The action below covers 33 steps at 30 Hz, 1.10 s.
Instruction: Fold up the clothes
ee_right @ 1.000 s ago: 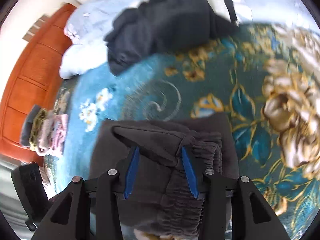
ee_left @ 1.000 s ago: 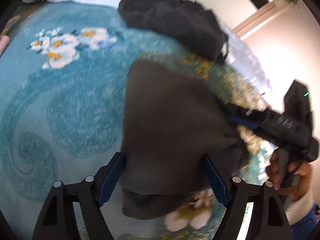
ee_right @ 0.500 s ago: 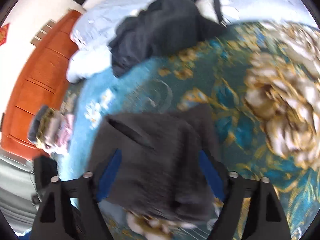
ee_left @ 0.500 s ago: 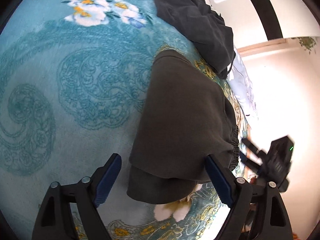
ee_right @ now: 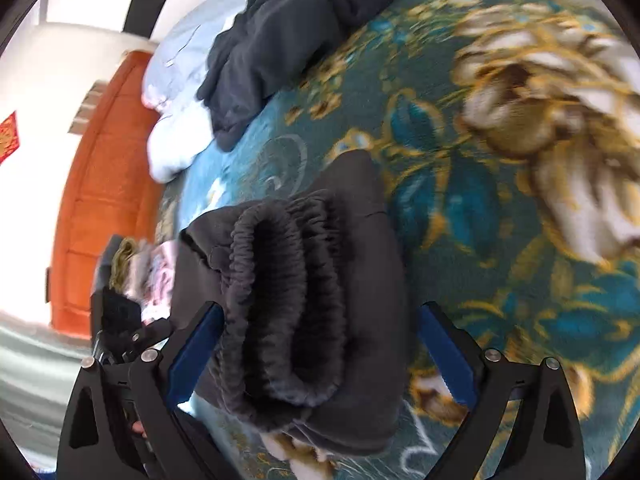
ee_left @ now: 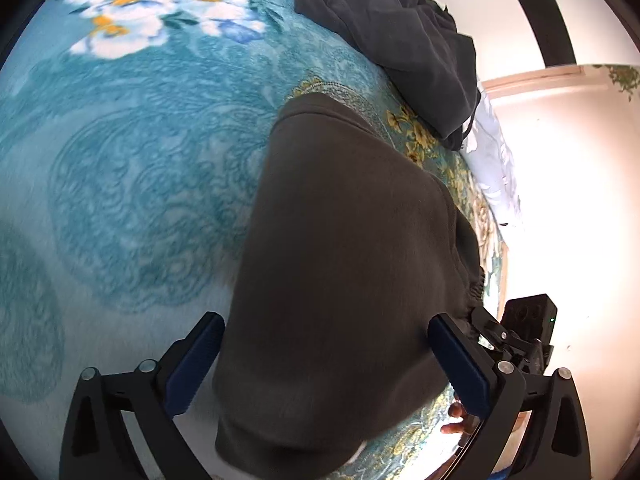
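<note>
Grey folded trousers (ee_left: 344, 280) lie between your two opening grippers, left gripper (ee_left: 326, 360) and right gripper (ee_right: 316, 348), unclamped; one dark garment (ee_left: 400, 28) lies beyond.

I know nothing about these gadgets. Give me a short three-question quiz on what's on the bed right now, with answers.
1. True or false: the folded brown-grey trousers lie on the floral blanket.
2. What sits beyond the trousers, toward the pillow end? A) a dark crumpled garment B) a red towel C) a shoe
3. Fill in: the elastic ______ of the trousers faces the right gripper.

Key: 1 true; 2 A; 3 waistband. Both grippers' jaws are opening, straddling the trousers without pressing; left gripper.
</note>
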Each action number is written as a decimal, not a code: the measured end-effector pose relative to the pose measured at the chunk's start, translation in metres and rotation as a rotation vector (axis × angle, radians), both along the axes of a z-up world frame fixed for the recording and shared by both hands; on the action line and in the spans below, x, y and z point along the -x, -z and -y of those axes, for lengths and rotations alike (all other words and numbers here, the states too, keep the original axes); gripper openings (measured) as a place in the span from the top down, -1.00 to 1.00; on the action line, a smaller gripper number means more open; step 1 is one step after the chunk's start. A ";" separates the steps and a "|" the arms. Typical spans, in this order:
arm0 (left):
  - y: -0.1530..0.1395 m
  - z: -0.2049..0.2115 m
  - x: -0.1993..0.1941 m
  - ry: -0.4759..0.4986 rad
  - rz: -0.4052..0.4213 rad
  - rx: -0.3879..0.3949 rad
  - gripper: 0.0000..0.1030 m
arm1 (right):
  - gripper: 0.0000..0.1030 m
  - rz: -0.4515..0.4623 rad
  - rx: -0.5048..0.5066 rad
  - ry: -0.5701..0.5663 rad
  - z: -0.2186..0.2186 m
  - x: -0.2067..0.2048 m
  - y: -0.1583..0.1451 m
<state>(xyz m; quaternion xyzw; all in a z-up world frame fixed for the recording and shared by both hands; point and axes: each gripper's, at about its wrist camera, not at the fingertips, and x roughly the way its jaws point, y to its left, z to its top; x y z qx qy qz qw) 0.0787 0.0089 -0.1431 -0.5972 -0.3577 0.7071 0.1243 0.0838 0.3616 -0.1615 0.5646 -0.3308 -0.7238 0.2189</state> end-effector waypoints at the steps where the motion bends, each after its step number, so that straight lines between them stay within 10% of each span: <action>1: 0.002 -0.002 0.003 0.006 0.003 0.005 -1.00 | -0.91 0.005 0.008 -0.018 0.003 0.003 0.003; 26: 0.022 -0.005 0.000 -0.019 0.005 -0.052 -0.98 | -0.99 0.000 -0.097 0.001 0.028 0.008 0.000; 33: 0.008 0.007 -0.017 -0.006 -0.031 -0.052 -0.67 | -0.62 -0.021 -0.118 -0.020 0.034 0.001 -0.015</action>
